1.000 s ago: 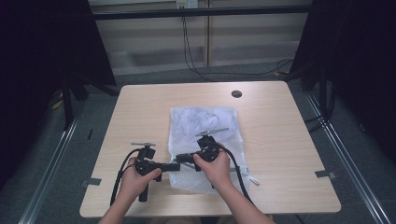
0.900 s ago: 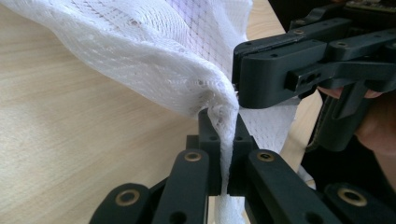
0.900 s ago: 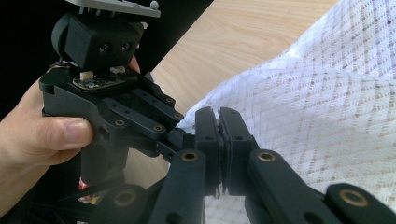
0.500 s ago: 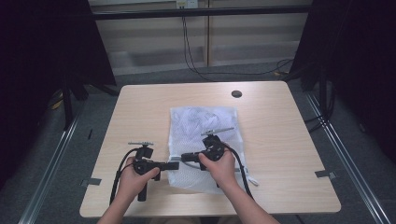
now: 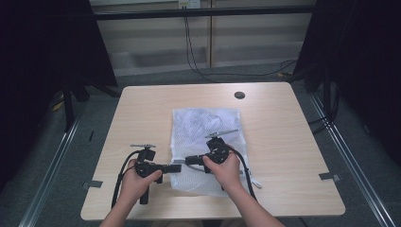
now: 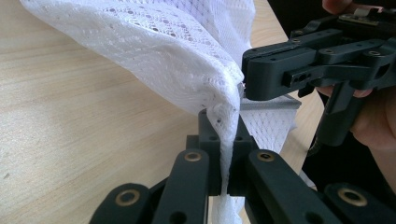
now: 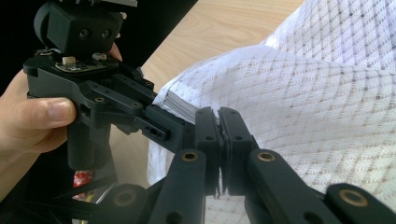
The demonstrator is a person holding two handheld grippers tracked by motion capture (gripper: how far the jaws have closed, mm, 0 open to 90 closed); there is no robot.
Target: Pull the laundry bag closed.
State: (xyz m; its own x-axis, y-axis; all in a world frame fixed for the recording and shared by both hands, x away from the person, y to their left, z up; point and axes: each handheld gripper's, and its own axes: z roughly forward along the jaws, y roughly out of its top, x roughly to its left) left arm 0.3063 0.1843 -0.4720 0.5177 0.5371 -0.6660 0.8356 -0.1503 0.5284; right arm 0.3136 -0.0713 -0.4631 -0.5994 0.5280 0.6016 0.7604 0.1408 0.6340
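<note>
little has moved since before; our left gripper (image 5: pixel 176 168) and right gripper (image 5: pixel 190 160) stay clamped on the near-left edge of the white mesh bag (image 5: pixel 208 127) lying mid-table (image 5: pixel 283 142). edge gripped, opening still to do.

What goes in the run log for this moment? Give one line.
left claw: shut on mesh bag edge | right claw: shut on same edge | claws close together | bag on table
</note>
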